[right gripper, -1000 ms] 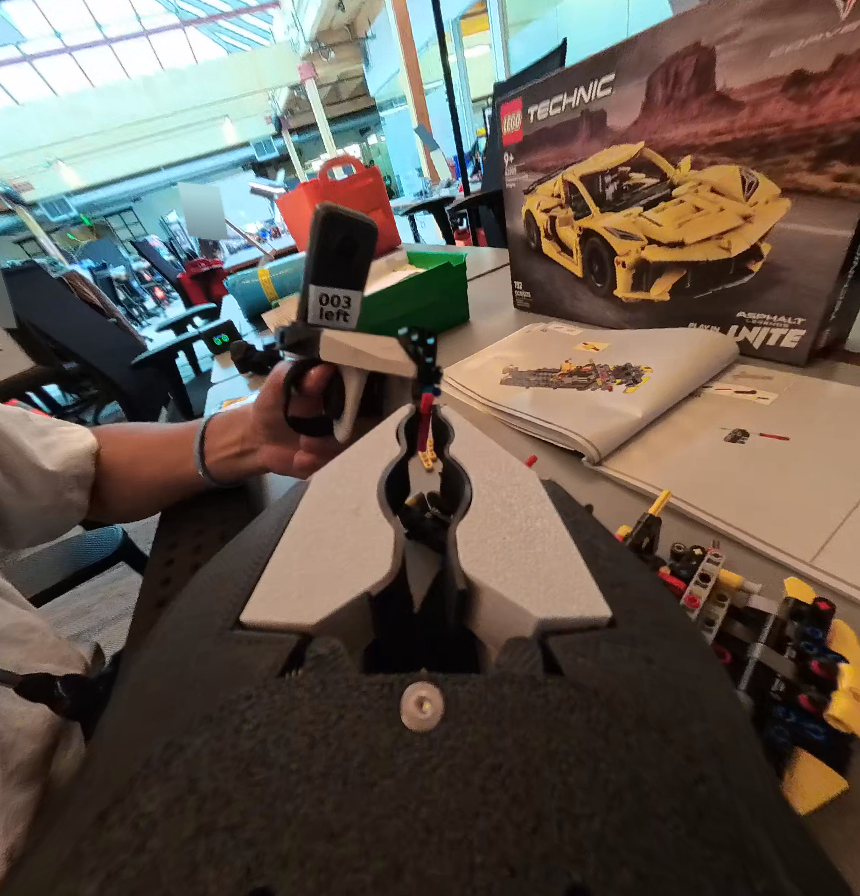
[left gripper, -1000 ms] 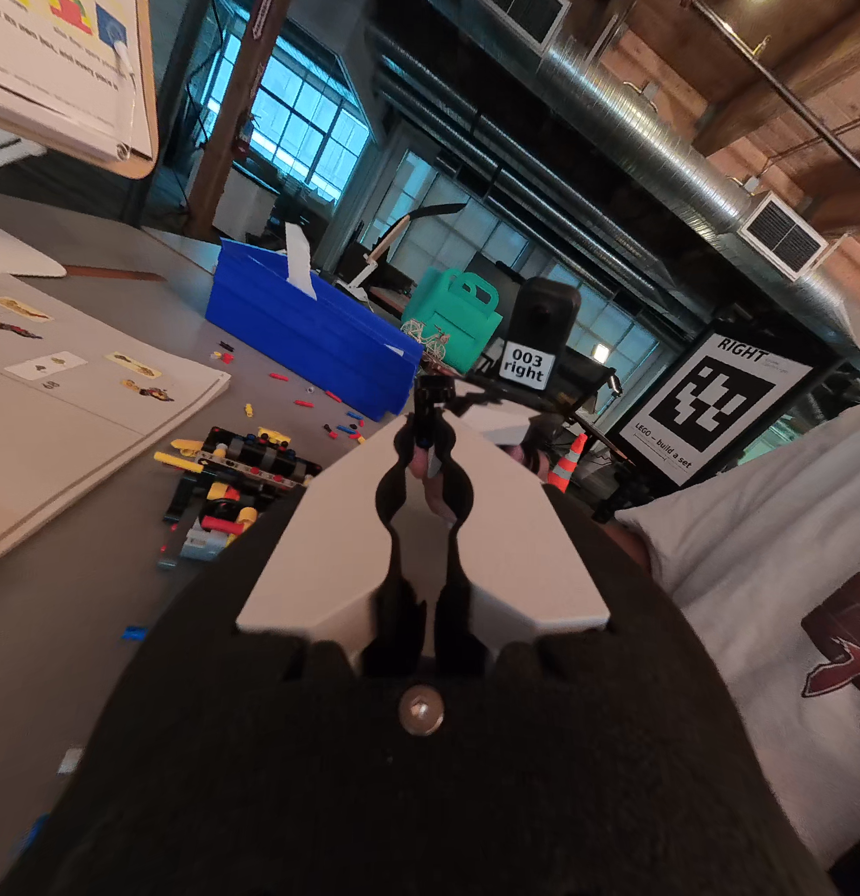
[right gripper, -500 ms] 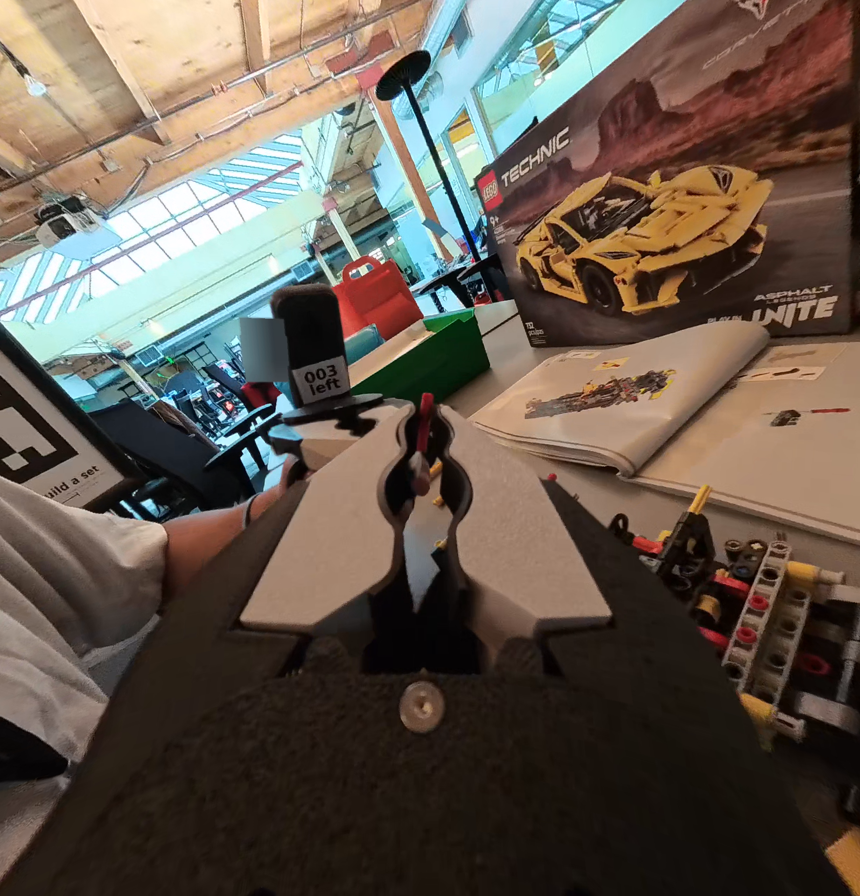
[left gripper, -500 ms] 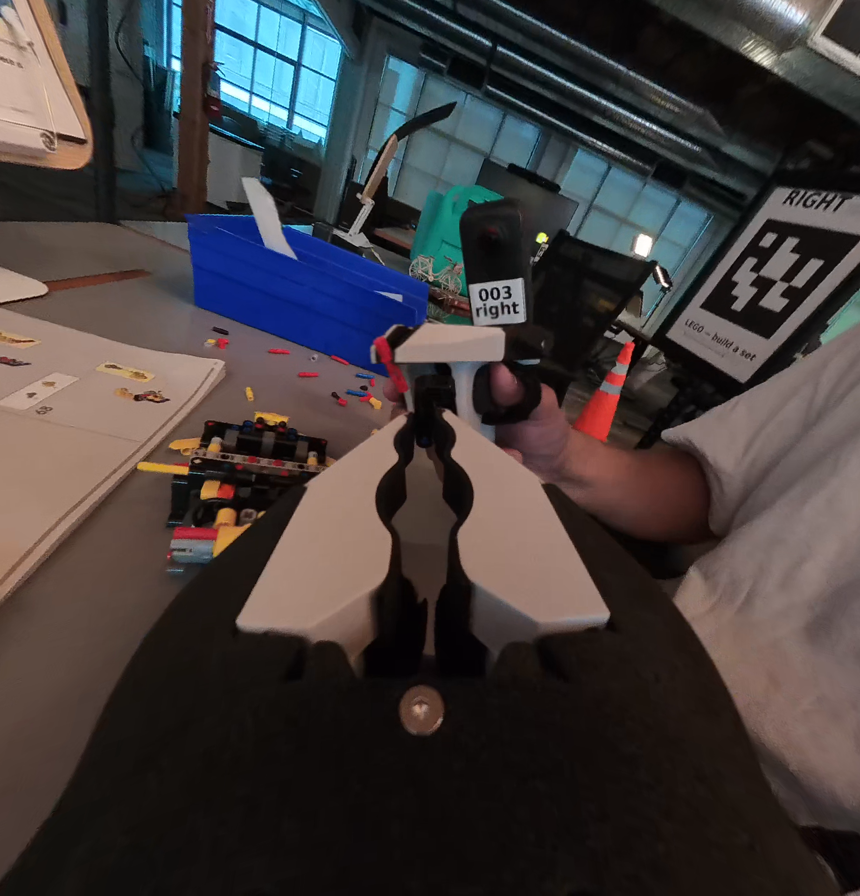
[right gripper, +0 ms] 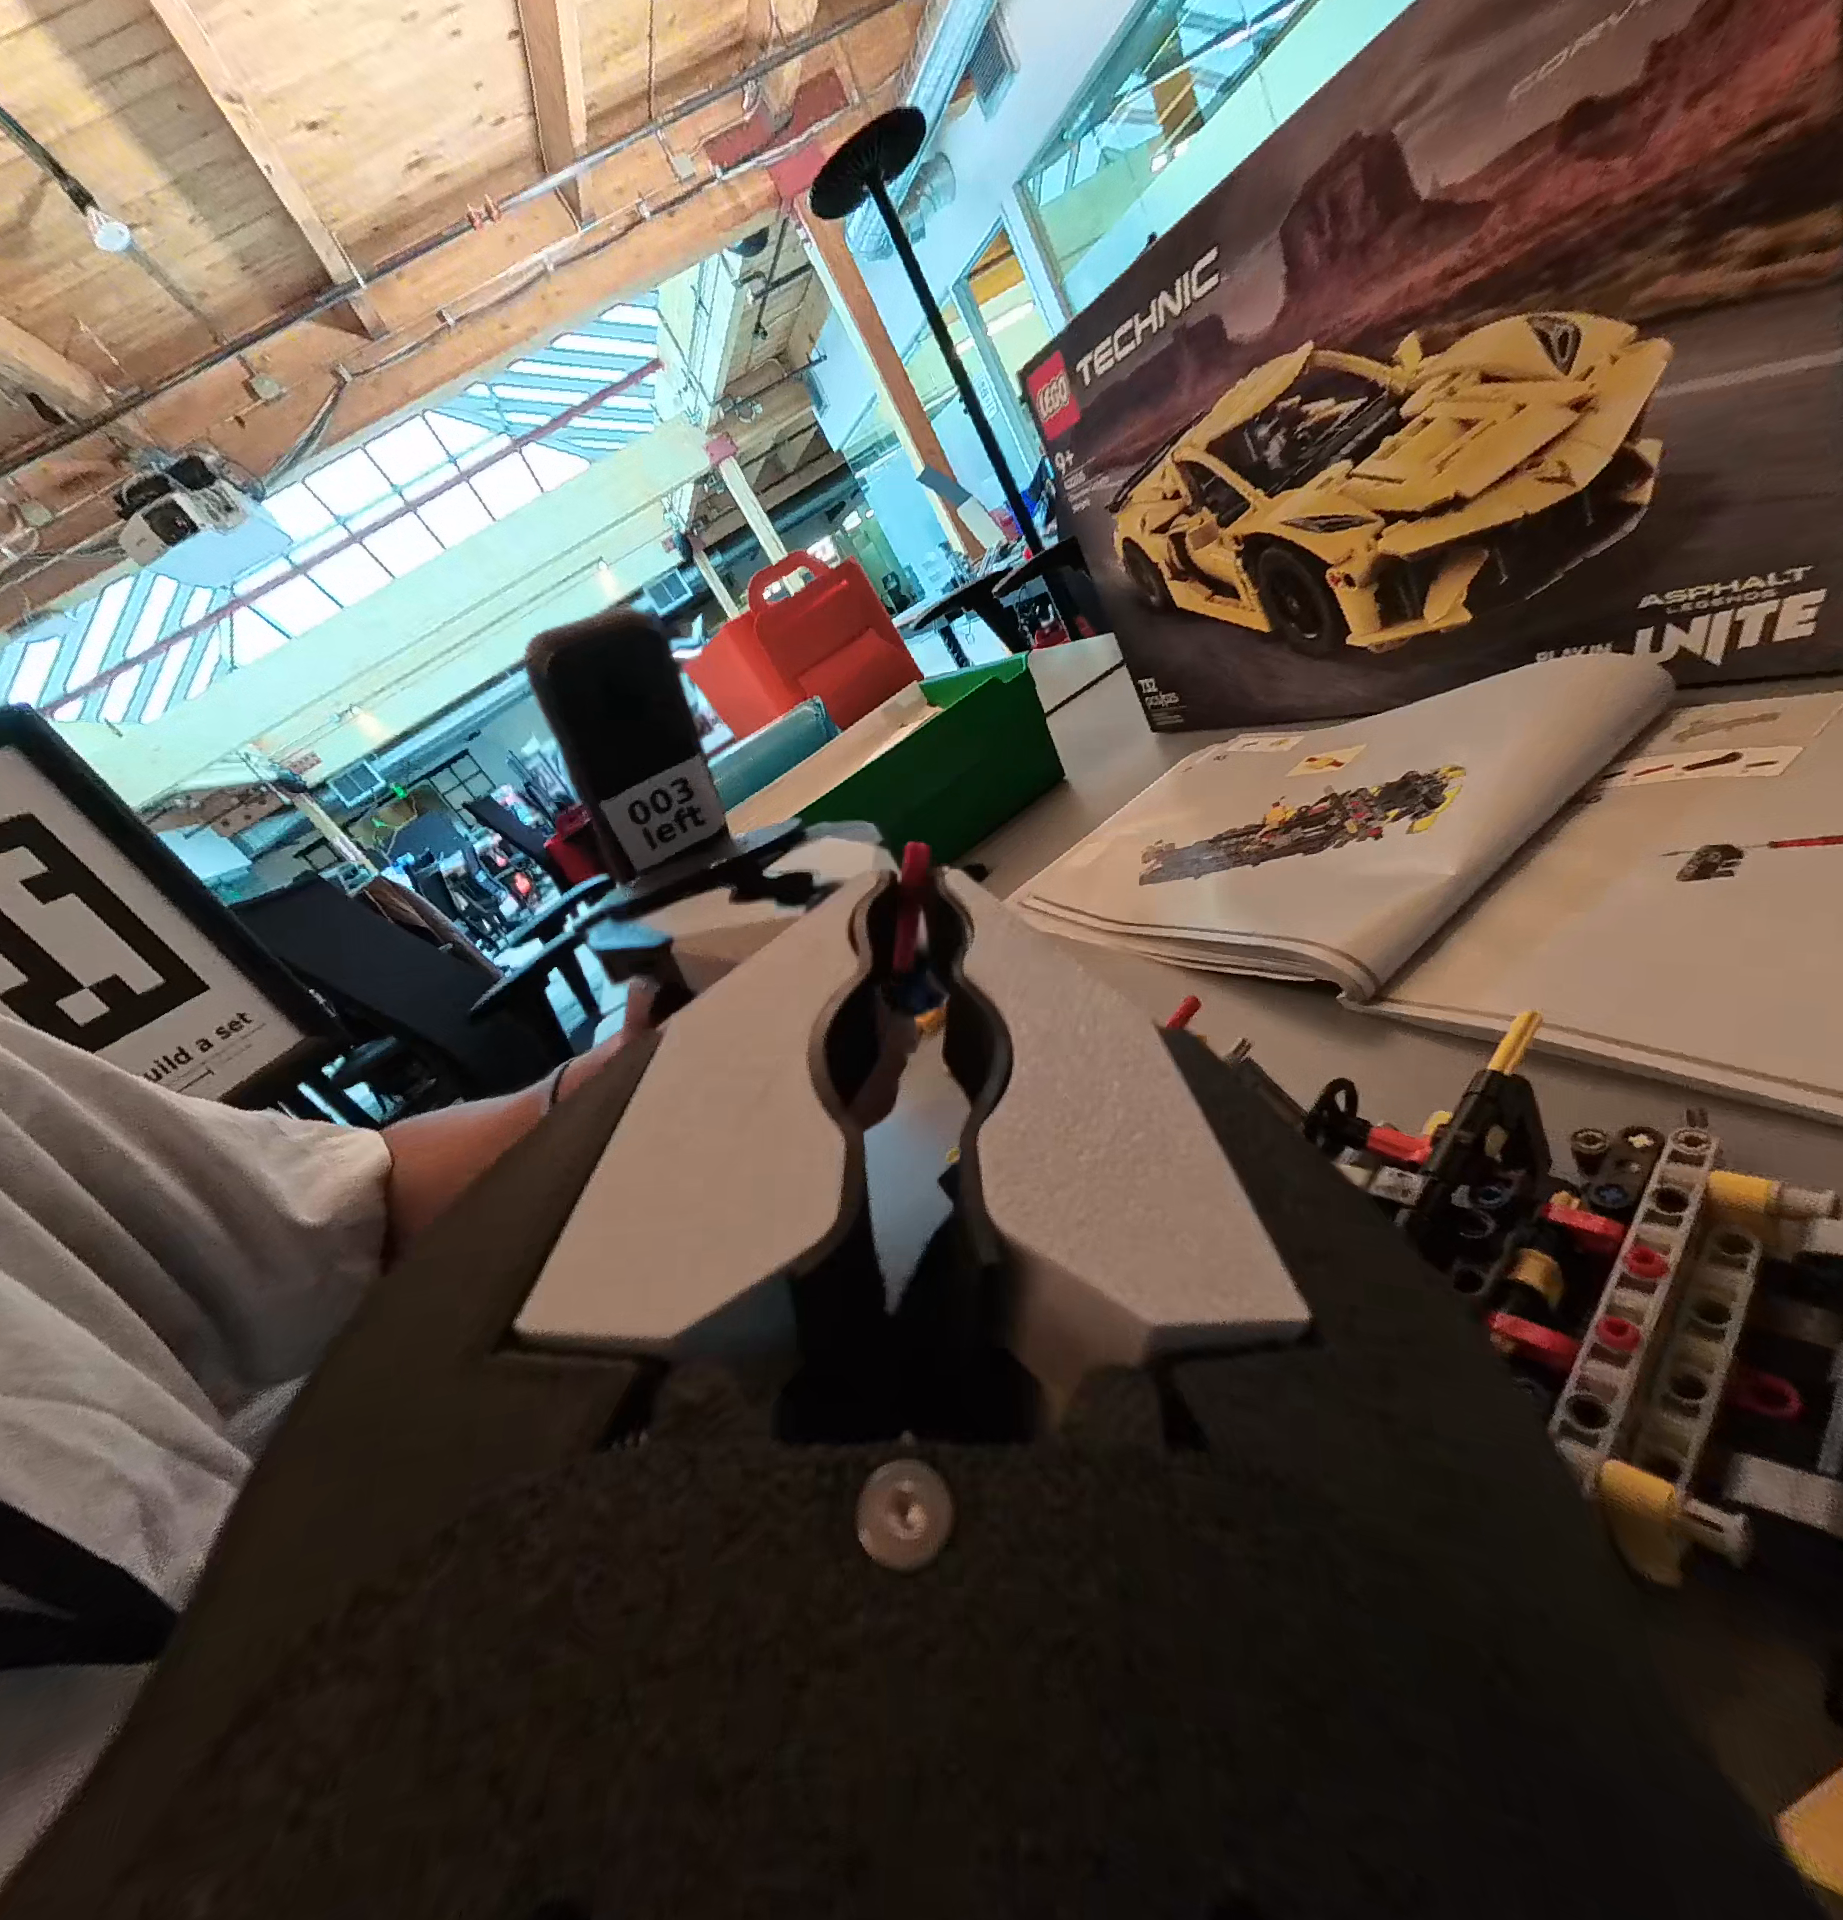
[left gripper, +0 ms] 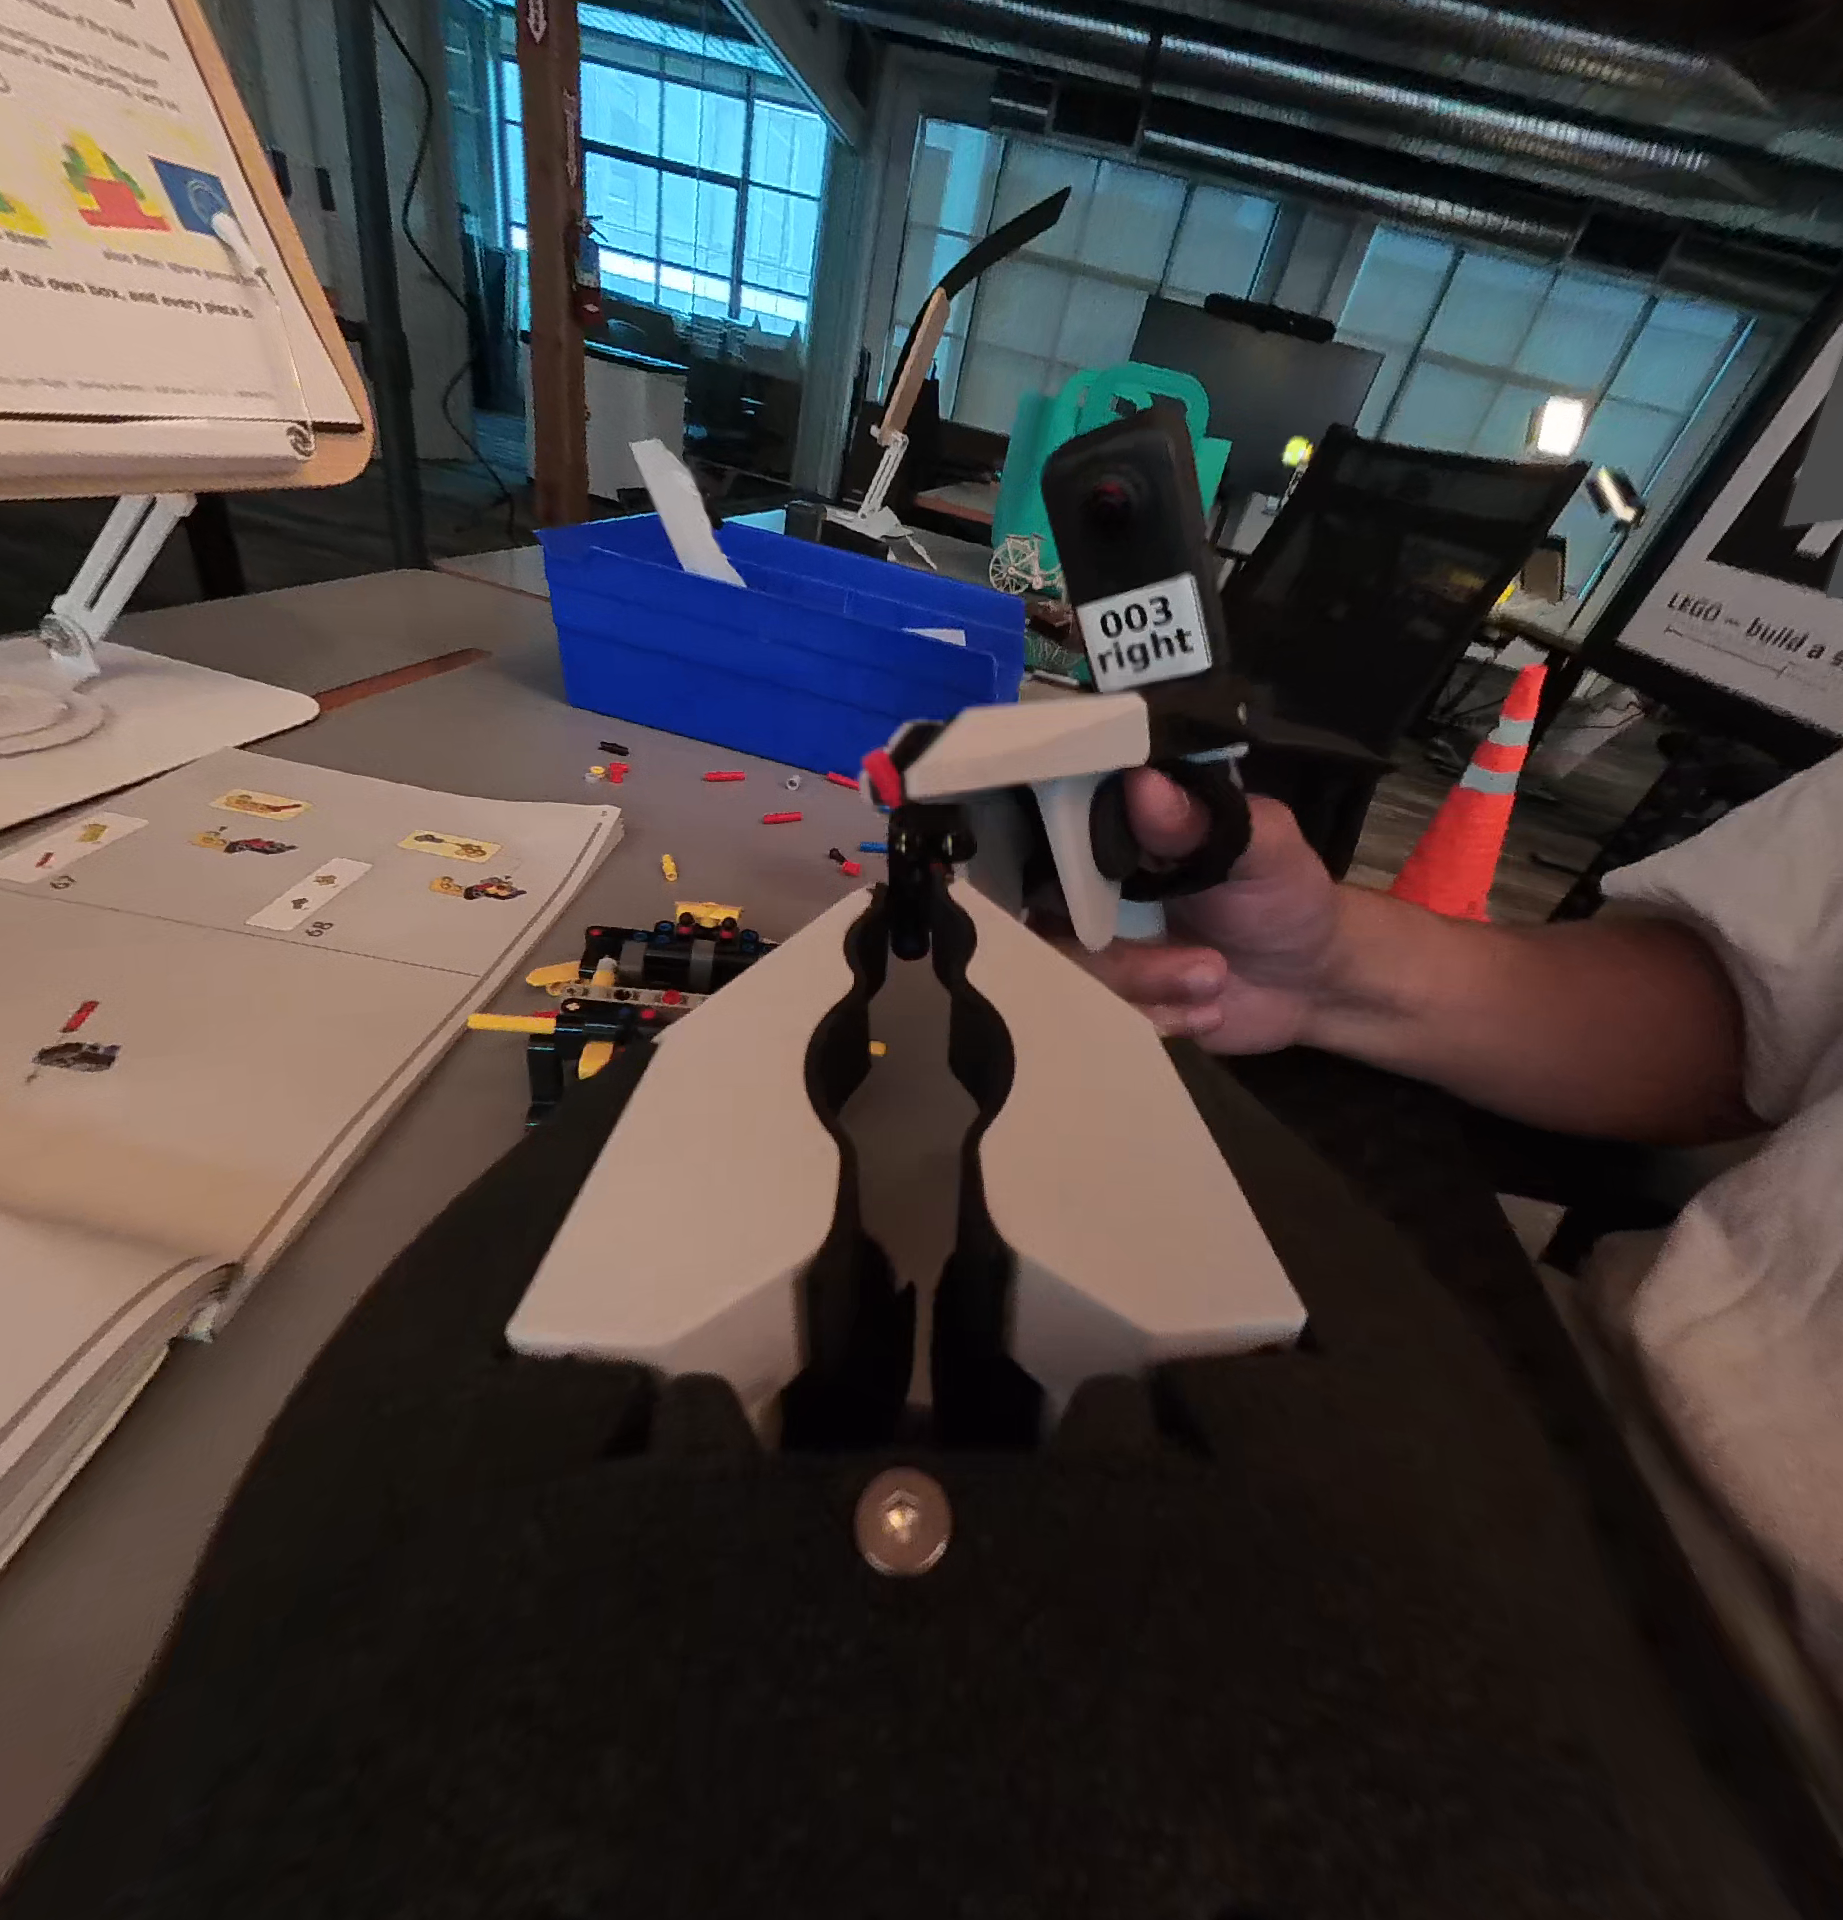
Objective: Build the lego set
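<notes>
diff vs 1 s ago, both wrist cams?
Both tools swung while staying tip to tip: the right tool, hidden behind the left tool earlier, now sits upper right with its hand visible. Grips unchanged: right on the red axle, left on the small black piece. The chassis stayed on the table.

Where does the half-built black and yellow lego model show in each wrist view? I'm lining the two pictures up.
Left wrist view: half-built model left of centre, on the table beyond the left gripper.
Right wrist view: it lies at the lower right edge.
Shared landmark: the open instruction booklet, beside it.
</notes>
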`<control>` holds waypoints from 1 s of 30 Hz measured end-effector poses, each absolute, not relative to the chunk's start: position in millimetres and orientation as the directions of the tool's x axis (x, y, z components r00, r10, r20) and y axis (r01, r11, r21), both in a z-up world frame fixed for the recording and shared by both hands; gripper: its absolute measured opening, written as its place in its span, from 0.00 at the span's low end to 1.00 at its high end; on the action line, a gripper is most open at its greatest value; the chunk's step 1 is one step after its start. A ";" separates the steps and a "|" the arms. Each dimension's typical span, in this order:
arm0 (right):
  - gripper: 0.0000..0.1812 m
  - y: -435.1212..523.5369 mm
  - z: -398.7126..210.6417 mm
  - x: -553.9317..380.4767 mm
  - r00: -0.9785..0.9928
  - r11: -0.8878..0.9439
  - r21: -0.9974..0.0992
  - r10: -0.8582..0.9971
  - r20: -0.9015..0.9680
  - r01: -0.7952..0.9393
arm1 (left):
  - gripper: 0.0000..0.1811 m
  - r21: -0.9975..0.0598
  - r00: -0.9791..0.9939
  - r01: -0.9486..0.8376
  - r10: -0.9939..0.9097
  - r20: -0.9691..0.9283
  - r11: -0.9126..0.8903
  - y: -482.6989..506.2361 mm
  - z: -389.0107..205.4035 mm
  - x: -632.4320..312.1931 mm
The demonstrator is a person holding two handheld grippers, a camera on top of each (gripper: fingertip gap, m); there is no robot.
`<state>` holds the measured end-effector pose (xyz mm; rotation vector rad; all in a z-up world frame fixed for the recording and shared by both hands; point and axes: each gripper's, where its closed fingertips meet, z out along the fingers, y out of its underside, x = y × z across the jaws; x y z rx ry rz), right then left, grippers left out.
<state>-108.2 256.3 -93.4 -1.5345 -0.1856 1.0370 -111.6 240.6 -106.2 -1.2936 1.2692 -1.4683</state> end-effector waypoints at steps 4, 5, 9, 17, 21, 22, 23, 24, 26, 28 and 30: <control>0.02 260.3 -93.2 -106.3 0.552 -0.307 -0.822 0.622 -0.555 -0.480 | 0.04 -0.990 -0.109 -0.114 -0.991 -0.073 0.085 232.0 -120.8 -105.2; 0.02 260.0 -93.0 -108.8 0.554 -0.307 -0.827 0.627 -0.548 -0.471 | 0.04 -0.979 -0.091 -0.121 -0.984 -0.154 0.165 230.3 -122.9 -103.9; 0.02 262.7 -100.7 -113.7 0.627 -0.290 -0.872 0.610 -0.486 -0.394 | 0.04 -0.908 -0.055 -0.129 -0.917 -0.395 0.399 222.2 -126.2 -101.0; 0.02 261.4 -113.5 -118.1 0.622 -0.358 -0.861 0.595 -0.509 -0.362 | 0.04 -0.811 0.007 -0.187 -0.825 -0.565 0.554 230.6 -129.8 -101.3; 0.02 261.8 -111.2 -113.6 0.622 -0.347 -0.858 0.591 -0.513 -0.378 | 0.04 -0.818 0.020 -0.198 -0.832 -0.554 0.540 235.6 -129.3 -102.5; 0.02 261.7 -111.3 -112.6 0.619 -0.349 -0.855 0.590 -0.518 -0.383 | 0.04 -0.819 0.022 -0.204 -0.834 -0.551 0.536 236.9 -129.9 -102.5; 0.02 261.5 -111.1 -111.8 0.617 -0.349 -0.854 0.590 -0.520 -0.387 | 0.04 -0.820 0.025 -0.206 -0.835 -0.550 0.534 237.9 -130.1 -102.6; 0.02 261.2 -110.8 -111.3 0.616 -0.347 -0.853 0.590 -0.521 -0.389 | 0.04 -0.824 0.028 -0.204 -0.839 -0.544 0.528 238.5 -129.5 -102.8; 0.02 260.6 -109.5 -109.8 0.619 -0.336 -0.856 0.593 -0.516 -0.393 | 0.04 -0.843 0.041 -0.204 -0.856 -0.515 0.498 241.9 -128.2 -103.3; 0.02 259.4 -111.0 -111.4 0.614 -0.346 -0.857 0.598 -0.515 -0.382 | 0.04 -0.856 0.059 -0.200 -0.866 -0.497 0.477 246.9 -125.5 -104.7; 0.02 258.8 -110.3 -112.0 0.612 -0.341 -0.858 0.601 -0.514 -0.385 | 0.04 -0.861 0.054 -0.191 -0.871 -0.488 0.471 247.5 -124.0 -106.0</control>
